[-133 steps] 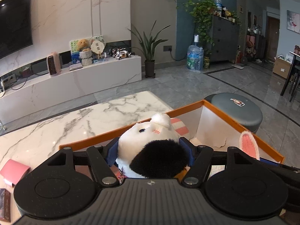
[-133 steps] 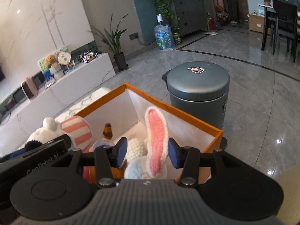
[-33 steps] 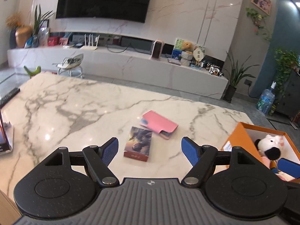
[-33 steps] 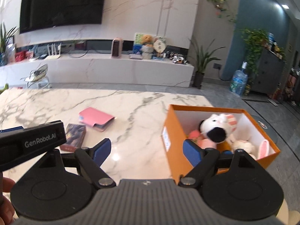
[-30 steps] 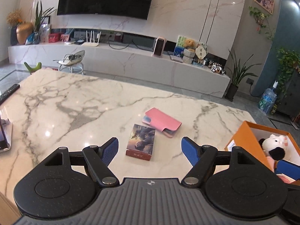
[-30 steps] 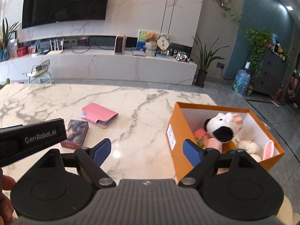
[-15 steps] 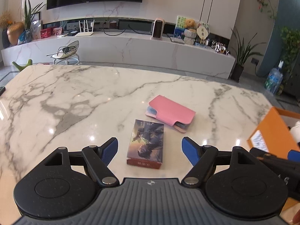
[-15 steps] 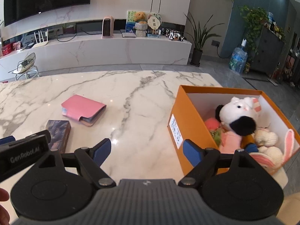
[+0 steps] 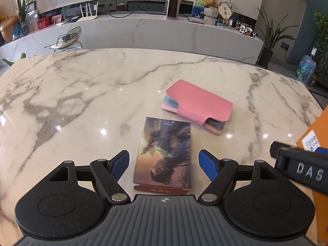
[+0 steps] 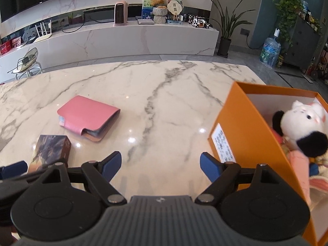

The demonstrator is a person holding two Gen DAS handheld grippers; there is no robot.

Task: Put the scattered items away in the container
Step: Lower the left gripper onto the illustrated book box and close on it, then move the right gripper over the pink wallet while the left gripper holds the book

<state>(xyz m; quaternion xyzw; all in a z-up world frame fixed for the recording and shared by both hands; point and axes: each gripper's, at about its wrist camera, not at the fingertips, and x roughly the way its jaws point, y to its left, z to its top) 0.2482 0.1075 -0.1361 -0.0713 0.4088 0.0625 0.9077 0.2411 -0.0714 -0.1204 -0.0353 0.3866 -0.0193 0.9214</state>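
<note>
Two flat items lie on the white marble tabletop (image 9: 86,86): a dark illustrated card box (image 9: 164,153) at lower centre and a pink leather card wallet (image 9: 197,105) just beyond it. The left gripper (image 9: 164,162) is spread wide with the box between its fingers. The right gripper (image 10: 161,164) is also released, empty, beside the orange cardboard box (image 10: 246,135) at frame right, which holds a white plush toy (image 10: 301,121).

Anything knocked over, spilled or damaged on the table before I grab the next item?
Nothing stands out. The card box lies flat between the open left tongs, the pink wallet lies closed beside it, and the orange box stands upright with its plush toys inside.
</note>
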